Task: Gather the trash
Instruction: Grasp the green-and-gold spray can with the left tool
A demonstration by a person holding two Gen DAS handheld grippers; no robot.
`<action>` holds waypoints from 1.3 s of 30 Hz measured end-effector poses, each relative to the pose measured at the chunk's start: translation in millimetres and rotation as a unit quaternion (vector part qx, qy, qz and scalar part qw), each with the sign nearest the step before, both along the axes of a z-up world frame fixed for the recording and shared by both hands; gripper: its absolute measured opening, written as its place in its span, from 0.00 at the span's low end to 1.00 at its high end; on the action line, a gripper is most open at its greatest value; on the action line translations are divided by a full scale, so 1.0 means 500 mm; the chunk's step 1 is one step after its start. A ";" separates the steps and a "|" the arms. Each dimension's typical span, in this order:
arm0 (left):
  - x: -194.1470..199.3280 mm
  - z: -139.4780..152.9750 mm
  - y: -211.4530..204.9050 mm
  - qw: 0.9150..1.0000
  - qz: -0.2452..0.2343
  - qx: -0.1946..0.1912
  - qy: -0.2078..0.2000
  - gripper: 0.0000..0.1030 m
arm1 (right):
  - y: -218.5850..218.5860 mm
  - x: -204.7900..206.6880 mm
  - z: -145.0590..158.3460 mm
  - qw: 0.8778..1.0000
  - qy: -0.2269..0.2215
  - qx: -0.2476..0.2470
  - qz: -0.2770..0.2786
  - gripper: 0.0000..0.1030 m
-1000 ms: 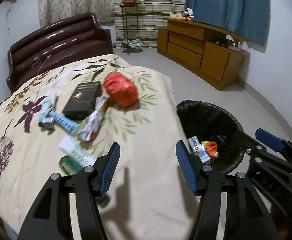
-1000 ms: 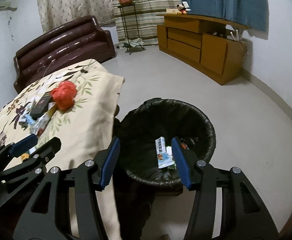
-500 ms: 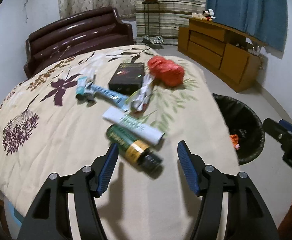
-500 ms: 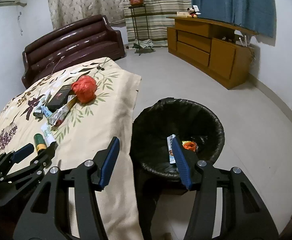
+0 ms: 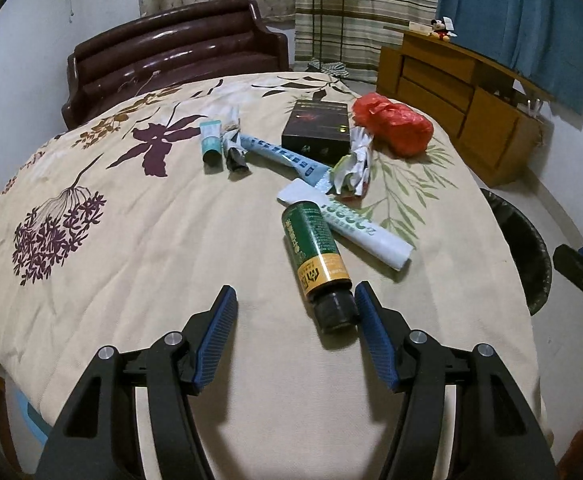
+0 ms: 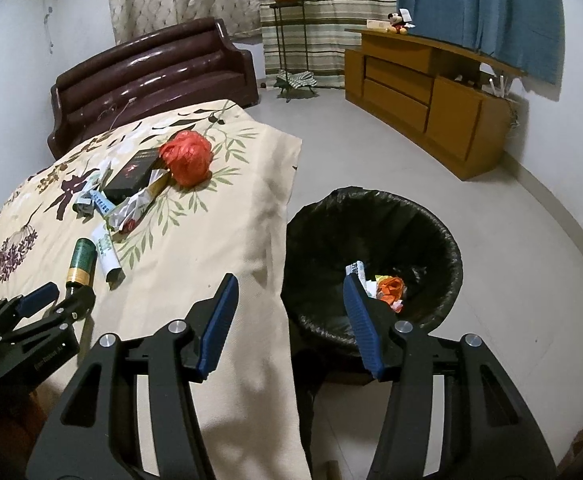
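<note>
Trash lies on the floral tablecloth [image 5: 131, 240]: a green and gold bottle [image 5: 317, 256], a white tube [image 5: 347, 226], a blue tube [image 5: 283, 156], crumpled wrappers [image 5: 353, 168], a black box [image 5: 317, 130], a red plastic bag [image 5: 391, 124] and a small teal tube [image 5: 211, 142]. My left gripper [image 5: 295, 320] is open and empty, low over the cloth, with the bottle's black cap just inside its right finger. My right gripper [image 6: 289, 316] is open and empty, above the table edge beside the black-lined bin [image 6: 375, 264], which holds some wrappers [image 6: 389, 288].
A brown sofa [image 5: 171, 64] stands behind the table. A wooden cabinet [image 6: 427, 92] lines the right wall, and a plant stand [image 6: 287, 40] is by the curtains. The bin's rim [image 5: 531, 248] shows right of the table in the left wrist view. Grey floor surrounds the bin.
My left gripper has swung left from the bin side and come in low over the table to the green bottle. My right gripper has drifted left, away from over the bin.
</note>
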State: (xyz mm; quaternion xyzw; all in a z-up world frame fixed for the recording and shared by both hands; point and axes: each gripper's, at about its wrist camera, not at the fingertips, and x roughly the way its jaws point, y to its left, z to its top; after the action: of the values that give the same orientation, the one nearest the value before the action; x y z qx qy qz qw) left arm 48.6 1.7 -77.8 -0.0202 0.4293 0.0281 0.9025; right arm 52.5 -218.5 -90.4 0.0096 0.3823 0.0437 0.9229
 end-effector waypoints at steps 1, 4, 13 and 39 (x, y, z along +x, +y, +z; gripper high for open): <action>0.002 0.000 -0.001 1.000 -0.001 -0.001 -0.001 0.58 | 0.002 0.001 -0.002 1.000 0.001 0.000 0.001 0.52; 0.007 0.000 0.002 1.000 -0.007 -0.001 -0.003 0.58 | 0.008 0.001 -0.007 1.000 0.005 -0.001 0.004 0.52; 0.018 0.004 0.015 0.999 -0.031 -0.010 -0.010 0.27 | 0.037 0.006 -0.014 1.000 0.011 -0.003 0.018 0.52; 0.004 0.005 0.186 1.000 0.017 -0.011 -0.011 0.26 | 0.258 0.049 -0.013 0.993 0.023 -0.011 0.117 0.51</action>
State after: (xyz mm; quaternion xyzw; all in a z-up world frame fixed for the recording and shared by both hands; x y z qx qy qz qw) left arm 50.4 94.5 -75.5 -0.0377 0.4192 0.0389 0.9063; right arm 76.8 -89.3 -97.0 -0.0437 0.4022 0.1468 0.9027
